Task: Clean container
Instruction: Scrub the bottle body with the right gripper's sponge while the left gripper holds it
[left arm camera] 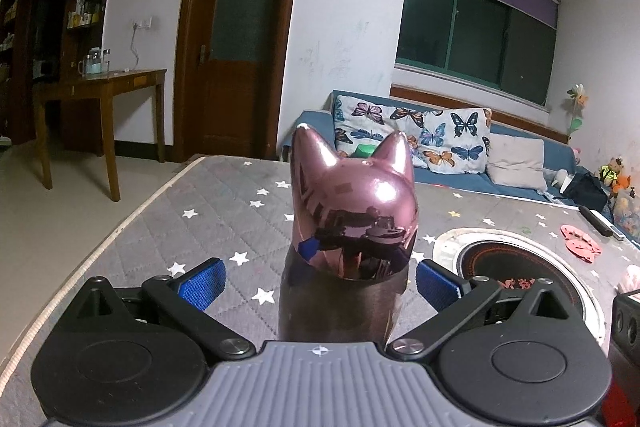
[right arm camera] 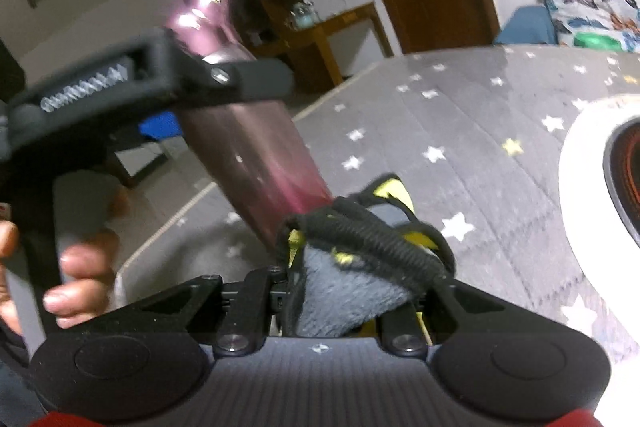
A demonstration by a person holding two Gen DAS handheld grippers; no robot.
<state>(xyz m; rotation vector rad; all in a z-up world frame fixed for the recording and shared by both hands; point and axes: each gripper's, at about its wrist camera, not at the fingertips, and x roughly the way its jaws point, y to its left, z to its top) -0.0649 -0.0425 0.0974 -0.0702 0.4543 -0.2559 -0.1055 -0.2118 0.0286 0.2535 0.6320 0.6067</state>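
Left gripper [left arm camera: 320, 281] clamped on glossy pink cat-eared bottle [left arm camera: 352, 211], right gripper [right arm camera: 352, 291] pinching fuzzy grey cloth [right arm camera: 340, 291] against bottle's base, quilted star-print cover [left arm camera: 224, 199] beneath

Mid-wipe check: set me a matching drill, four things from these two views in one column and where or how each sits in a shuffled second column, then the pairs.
Things:
1. shiny pink cat-eared bottle
2. grey cloth with black and yellow trim
3. round black cooktop in a white ring
4. butterfly-print pillow

Places or states:
A. on the blue sofa
B. set into the star-patterned table cover
C. between the left gripper's blue pads
D. pinched in the right gripper, touching the bottle's lower end

Pairs: 1-C, 2-D, 3-B, 4-A
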